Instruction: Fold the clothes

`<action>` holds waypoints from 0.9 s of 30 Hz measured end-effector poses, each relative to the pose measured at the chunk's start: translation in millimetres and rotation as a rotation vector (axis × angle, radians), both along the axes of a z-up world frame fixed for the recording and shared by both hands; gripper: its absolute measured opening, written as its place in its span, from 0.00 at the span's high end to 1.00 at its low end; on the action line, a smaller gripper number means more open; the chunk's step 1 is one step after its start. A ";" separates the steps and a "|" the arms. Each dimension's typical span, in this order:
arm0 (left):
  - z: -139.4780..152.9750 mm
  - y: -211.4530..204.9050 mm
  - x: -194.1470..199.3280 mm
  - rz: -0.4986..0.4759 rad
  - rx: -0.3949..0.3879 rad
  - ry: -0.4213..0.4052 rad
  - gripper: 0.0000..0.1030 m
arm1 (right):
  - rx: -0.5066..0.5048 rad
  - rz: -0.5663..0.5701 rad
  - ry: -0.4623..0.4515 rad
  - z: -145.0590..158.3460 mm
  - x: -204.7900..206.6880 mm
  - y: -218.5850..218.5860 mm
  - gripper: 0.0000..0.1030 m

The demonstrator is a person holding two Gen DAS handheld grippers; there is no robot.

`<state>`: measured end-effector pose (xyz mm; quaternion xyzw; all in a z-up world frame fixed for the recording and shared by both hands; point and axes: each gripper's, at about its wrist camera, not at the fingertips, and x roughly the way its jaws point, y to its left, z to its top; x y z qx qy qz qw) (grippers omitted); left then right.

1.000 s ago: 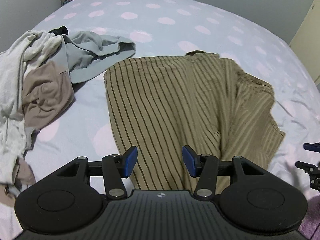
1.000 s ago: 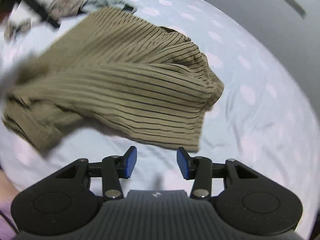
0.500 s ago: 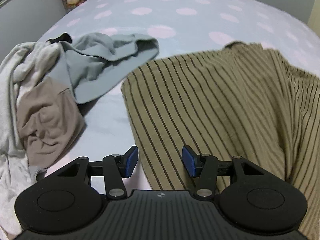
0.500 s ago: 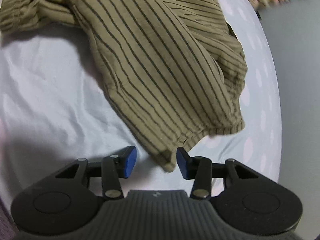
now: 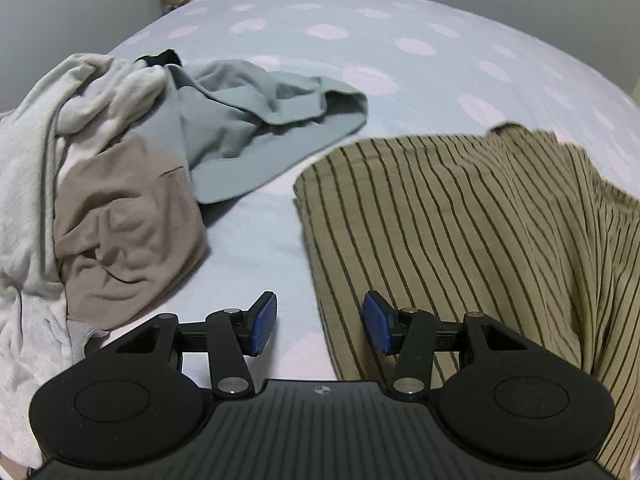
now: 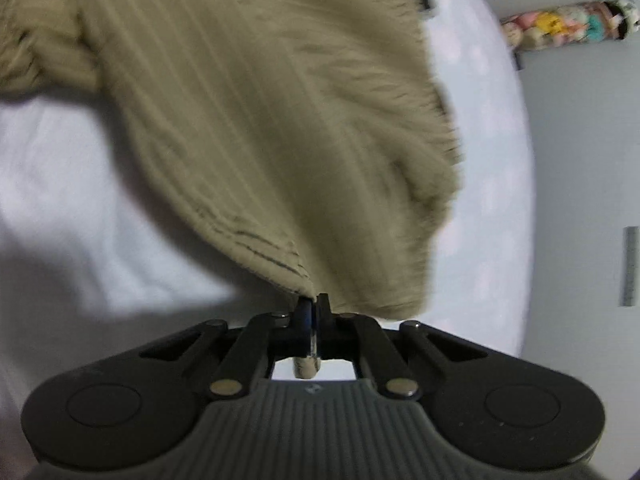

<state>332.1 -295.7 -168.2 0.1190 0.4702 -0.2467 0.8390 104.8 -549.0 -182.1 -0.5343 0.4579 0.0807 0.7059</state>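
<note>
Leftmost, heaped and unfolded: a pale grey garment (image 5: 28, 184), a taupe piece (image 5: 128, 236) lying on it, and a blue-grey garment (image 5: 256, 128) sprawled just beside them, all on the polka-dot bedspread (image 5: 360, 40). Further right, spread fairly flat on the bed but rumpled toward its right side: the olive striped shirt (image 5: 460, 216), clearly the piece in hand. Judged barely begun on the whole: no finished fold visible anywhere, the pile untouched, the shirt only at a first fold or straightening. Low over the bed at the shirt's near left edge: the left gripper (image 5: 320, 330), blue pads well apart and gripping nothing, one pad over bare sheet, the other over striped cloth, level and pointing up the bed. On the right: the right gripper (image 6: 314, 312), clenched on a hem corner of the same shirt, the cloth fanning away from the closed jaws and off the sheet, a small roll of fabric poking out behind the pads. Heavily blurred, that view; the shirt likely mid-swing. Likely left: laying the lifted edge across the body, squaring it, then the heap.
</note>
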 end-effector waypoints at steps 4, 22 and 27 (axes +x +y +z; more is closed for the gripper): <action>1.7 -1.9 -3.2 -0.030 -0.019 -0.011 0.54 | -0.057 0.046 -0.105 43.7 22.0 21.6 0.98; -0.8 29.0 18.1 0.047 -0.178 0.059 0.68 | -0.122 0.523 -0.224 83.5 154.4 186.6 0.98; -5.9 34.5 25.3 0.066 -0.178 0.058 0.68 | -0.094 0.564 -0.181 53.5 177.8 209.8 0.98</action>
